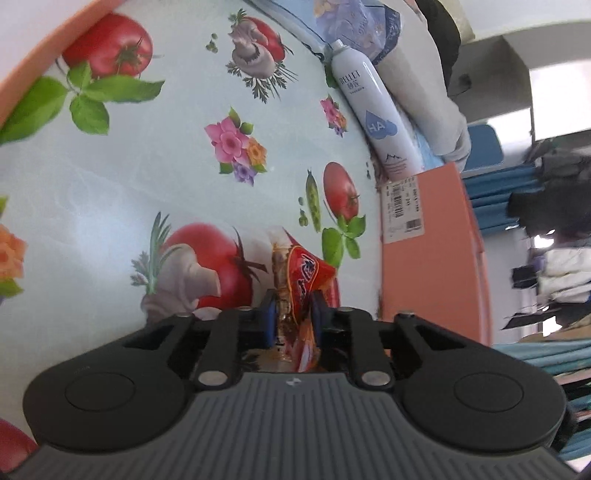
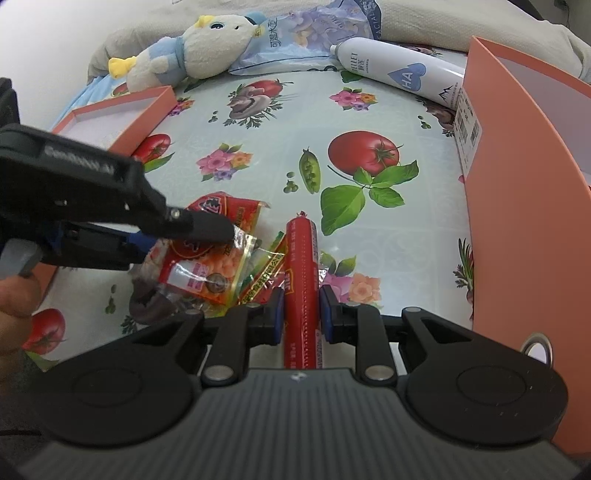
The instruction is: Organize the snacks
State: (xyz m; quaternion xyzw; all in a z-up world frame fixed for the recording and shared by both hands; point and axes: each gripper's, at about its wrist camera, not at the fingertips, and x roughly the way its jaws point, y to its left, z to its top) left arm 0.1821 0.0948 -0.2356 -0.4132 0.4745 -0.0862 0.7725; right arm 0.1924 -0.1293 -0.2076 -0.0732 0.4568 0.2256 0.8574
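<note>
A red snack packet (image 1: 306, 273) with clear edges sits between the blue pads of my left gripper (image 1: 291, 306), which is shut on it. From the right wrist view the same packet (image 2: 207, 269) lies on the printed tablecloth (image 2: 258, 147), with the left gripper (image 2: 218, 232) coming in from the left and pinching its top edge. A second red and yellow packet (image 2: 267, 267) lies partly under it. My right gripper (image 2: 302, 299) is shut on a red sausage stick (image 2: 303, 254) that points away from me, its far end over the cloth.
An open orange box (image 2: 517, 184) stands at the right edge, its shallow lid (image 2: 122, 118) at the far left. A white spray bottle (image 2: 399, 74), a plush toy (image 2: 192, 55) and a blue bag (image 2: 306, 29) lie along the back. A hand (image 2: 14, 306) holds the left gripper.
</note>
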